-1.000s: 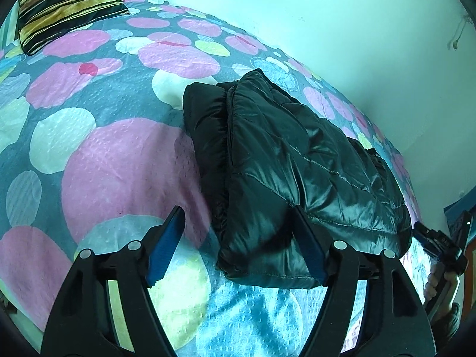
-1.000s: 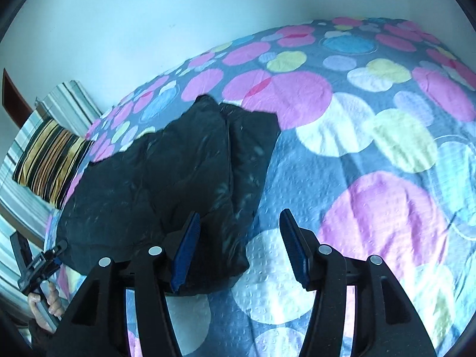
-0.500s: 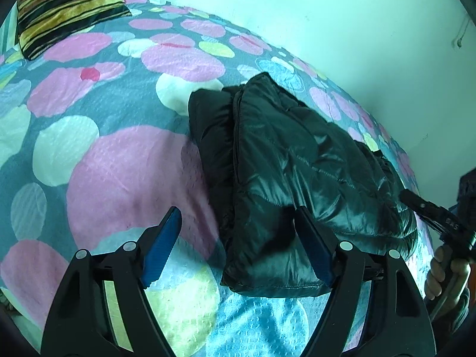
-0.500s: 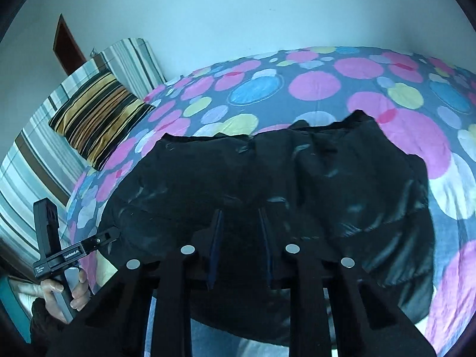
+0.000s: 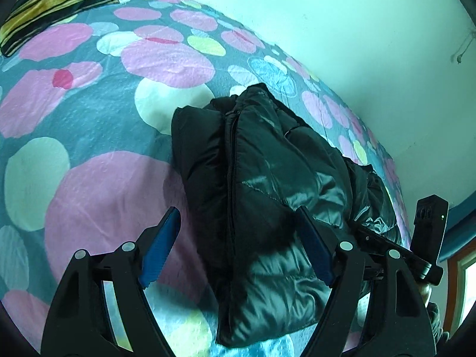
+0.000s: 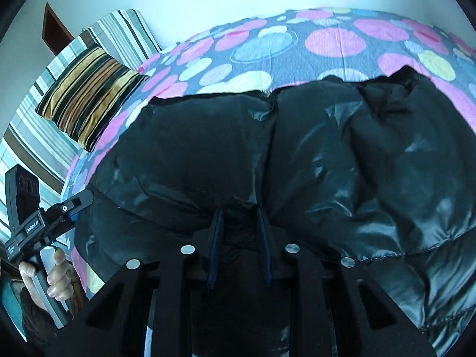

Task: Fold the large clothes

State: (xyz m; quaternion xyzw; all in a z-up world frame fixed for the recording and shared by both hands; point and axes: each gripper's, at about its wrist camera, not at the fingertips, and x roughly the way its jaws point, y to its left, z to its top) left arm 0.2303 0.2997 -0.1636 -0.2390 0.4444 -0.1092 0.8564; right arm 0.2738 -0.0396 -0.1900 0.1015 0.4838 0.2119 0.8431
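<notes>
A shiny black puffer jacket (image 5: 267,184) lies folded on the bed with the dotted cover (image 5: 107,184). My left gripper (image 5: 238,232) is open, its blue-padded fingers (image 5: 162,247) straddling the jacket's near left edge just above it. In the right wrist view the jacket (image 6: 342,163) fills the frame. My right gripper (image 6: 239,223) is shut on a fold of the jacket's near edge. The right gripper also shows at the right of the left wrist view (image 5: 386,247), and the left gripper at the left of the right wrist view (image 6: 68,205).
A striped yellow and black cushion (image 6: 86,95) lies at the head of the bed by a striped headboard (image 6: 125,35). A pale wall (image 5: 327,23) runs along the far side of the bed. The cover is bare to the jacket's left.
My right gripper swung over the jacket and closed on its near edge. My left gripper moved closer to the jacket's left edge and stayed open.
</notes>
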